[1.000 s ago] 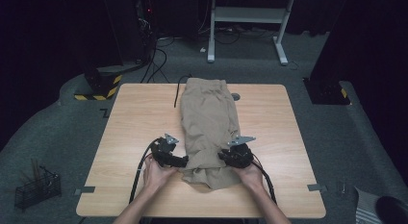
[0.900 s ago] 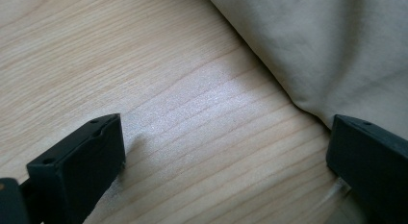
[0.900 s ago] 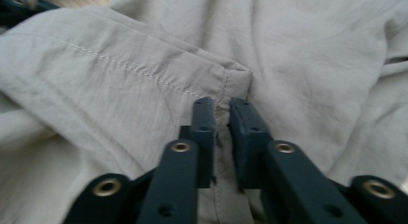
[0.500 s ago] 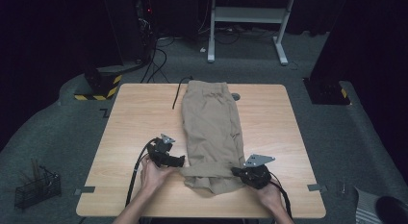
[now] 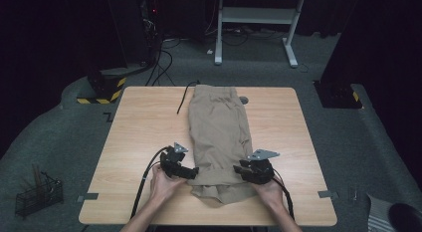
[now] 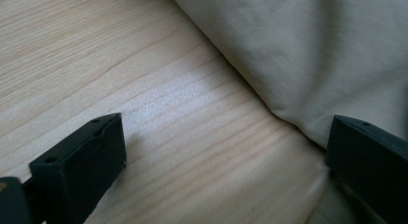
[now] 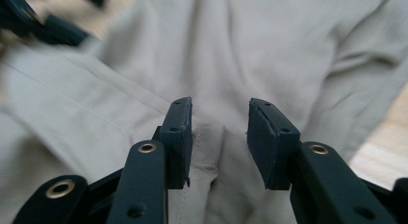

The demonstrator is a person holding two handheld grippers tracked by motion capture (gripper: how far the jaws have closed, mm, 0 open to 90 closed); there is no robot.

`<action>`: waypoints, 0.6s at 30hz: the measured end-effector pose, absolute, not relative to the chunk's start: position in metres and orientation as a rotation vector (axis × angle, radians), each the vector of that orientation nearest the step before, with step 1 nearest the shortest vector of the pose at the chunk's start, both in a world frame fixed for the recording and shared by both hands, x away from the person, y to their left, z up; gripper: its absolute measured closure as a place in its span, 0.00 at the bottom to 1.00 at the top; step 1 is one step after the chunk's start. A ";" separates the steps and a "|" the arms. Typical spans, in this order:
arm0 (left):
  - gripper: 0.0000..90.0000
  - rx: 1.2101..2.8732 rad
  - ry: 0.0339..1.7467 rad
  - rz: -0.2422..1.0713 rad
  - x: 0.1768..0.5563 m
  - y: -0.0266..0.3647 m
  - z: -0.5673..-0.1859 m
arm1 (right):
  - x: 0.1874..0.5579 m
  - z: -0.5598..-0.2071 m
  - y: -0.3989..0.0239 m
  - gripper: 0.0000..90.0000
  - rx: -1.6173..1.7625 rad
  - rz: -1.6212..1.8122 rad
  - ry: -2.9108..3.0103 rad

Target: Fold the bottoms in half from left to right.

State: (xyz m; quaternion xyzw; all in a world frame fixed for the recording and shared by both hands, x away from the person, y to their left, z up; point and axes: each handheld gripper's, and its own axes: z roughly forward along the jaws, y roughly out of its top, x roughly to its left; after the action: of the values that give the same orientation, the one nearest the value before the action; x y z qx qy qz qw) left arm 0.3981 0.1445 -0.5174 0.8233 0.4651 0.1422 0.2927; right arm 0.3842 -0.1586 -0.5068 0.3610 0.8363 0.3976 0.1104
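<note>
Dark floor and black equipment surround a pale wooden table (image 5: 144, 137), and on it lies a pair of khaki trousers (image 5: 219, 127), folded lengthwise into a long narrow strip that runs from the table's far edge down its middle toward the person's edge. The cloth is a dull sandy tan, soft and lightly creased, with a waistband end at the far edge of the table and a bunched, doubled-over fold at the near end. A stitched seam and a flat hem line run across the cloth in the right gripper view, where shallow wrinkles fan away from the seam. A dark cord (image 5: 184, 97) lies on the table just beside the trousers' far left corner. The left gripper (image 5: 185, 170) rests at the trousers' near left edge, its jaws spread wide with bare wood between them; one jaw sits at the cloth's edge, and I cannot tell whether it touches. The right gripper (image 5: 247, 174) sits at the trousers' near right edge, over the fabric, its jaws having just been opening and now parted around the seam without pinching it.
</note>
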 end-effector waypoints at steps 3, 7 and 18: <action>0.00 2.217 1.245 0.429 0.406 0.139 -0.518 | 0.389 -0.517 -0.147 0.67 1.063 1.093 2.483; 0.00 2.232 1.262 0.465 0.420 0.138 -0.516 | 0.393 -0.520 -0.133 0.66 1.051 1.079 2.447; 0.02 2.145 1.486 0.557 0.474 0.179 -0.514 | 0.442 -0.520 -0.088 0.69 1.063 1.032 2.406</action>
State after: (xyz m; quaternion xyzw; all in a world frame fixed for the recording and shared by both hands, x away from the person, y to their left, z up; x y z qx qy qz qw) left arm 0.4738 0.1787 -0.5136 0.7816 0.5414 0.2028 0.2343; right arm 0.4417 -0.0884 -0.5204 0.3717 0.8408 0.3608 0.1573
